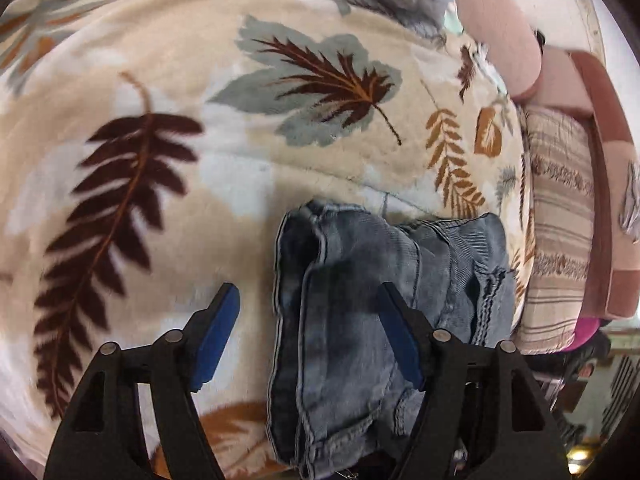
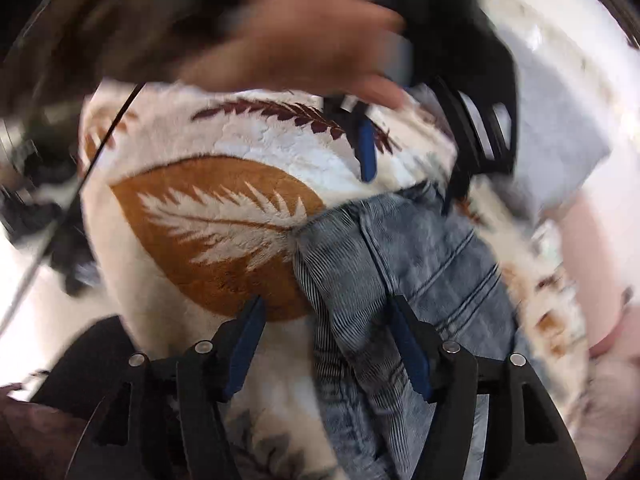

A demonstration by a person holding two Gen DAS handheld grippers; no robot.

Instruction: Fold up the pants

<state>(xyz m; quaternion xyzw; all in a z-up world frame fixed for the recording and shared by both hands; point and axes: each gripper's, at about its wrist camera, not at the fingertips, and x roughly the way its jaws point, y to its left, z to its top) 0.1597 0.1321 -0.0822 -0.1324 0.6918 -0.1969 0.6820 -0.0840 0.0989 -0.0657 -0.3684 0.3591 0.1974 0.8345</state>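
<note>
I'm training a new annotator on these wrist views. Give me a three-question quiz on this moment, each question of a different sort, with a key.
1. True or false: the left gripper is clamped shut on the jeans.
2. Multiple choice: the jeans lie on a) a bare wooden table b) a leaf-patterned blanket c) a tiled floor.
3. Fill in: in the right wrist view, the right gripper is ____, with jeans under its right finger.

Key: 1 false, its jaws are spread apart; 2 b; 3 open.
</note>
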